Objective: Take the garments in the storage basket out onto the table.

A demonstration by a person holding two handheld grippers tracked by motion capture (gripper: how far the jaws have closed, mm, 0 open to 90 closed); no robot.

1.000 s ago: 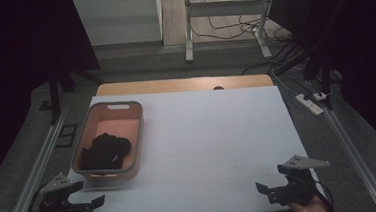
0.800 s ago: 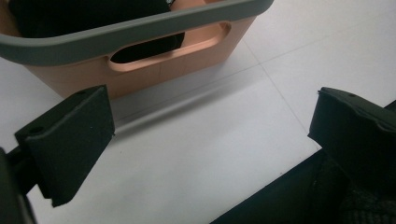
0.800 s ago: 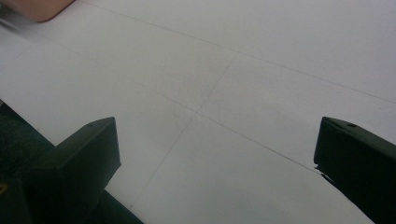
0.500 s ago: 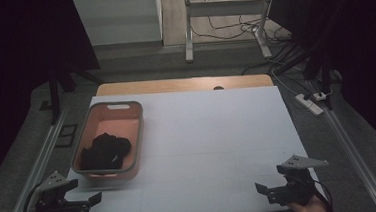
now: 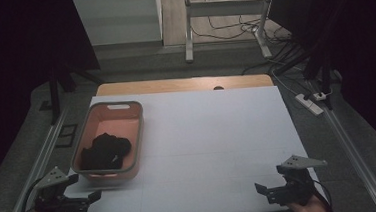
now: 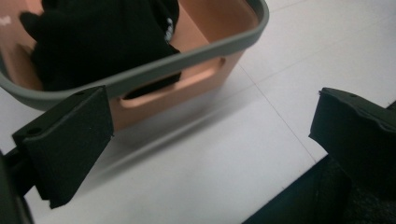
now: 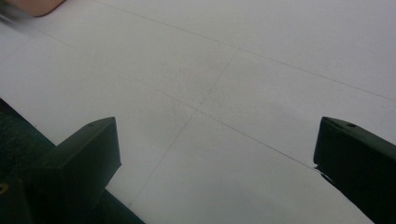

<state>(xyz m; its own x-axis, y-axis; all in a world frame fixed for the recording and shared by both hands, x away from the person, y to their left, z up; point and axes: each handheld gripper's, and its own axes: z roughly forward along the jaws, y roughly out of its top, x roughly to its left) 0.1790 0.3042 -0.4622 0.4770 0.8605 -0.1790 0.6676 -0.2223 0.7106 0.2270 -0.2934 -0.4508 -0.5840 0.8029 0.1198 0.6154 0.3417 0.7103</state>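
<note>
A salmon-pink basket with a grey rim (image 5: 138, 120) stands at the left of the white table (image 5: 218, 134). A black garment (image 5: 106, 151) lies bunched inside it. In the left gripper view the basket's near wall (image 6: 187, 84) and the garment (image 6: 93, 42) sit just beyond the jaws. My left gripper (image 5: 93, 197) is open at the table's front left corner, a little short of the basket, holding nothing. At the front right corner my right gripper (image 5: 260, 188) is open over bare table, jaws wide apart in the right gripper view (image 7: 215, 154).
A wooden strip (image 5: 184, 84) edges the table's far side. Metal rails (image 5: 44, 156) run along both sides. Cables and a power strip (image 5: 310, 102) lie on the floor at the right. A desk frame (image 5: 189, 30) stands beyond the table.
My left gripper has slid slightly toward the near edge and outward. The right gripper has barely shifted. Both stay open.
</note>
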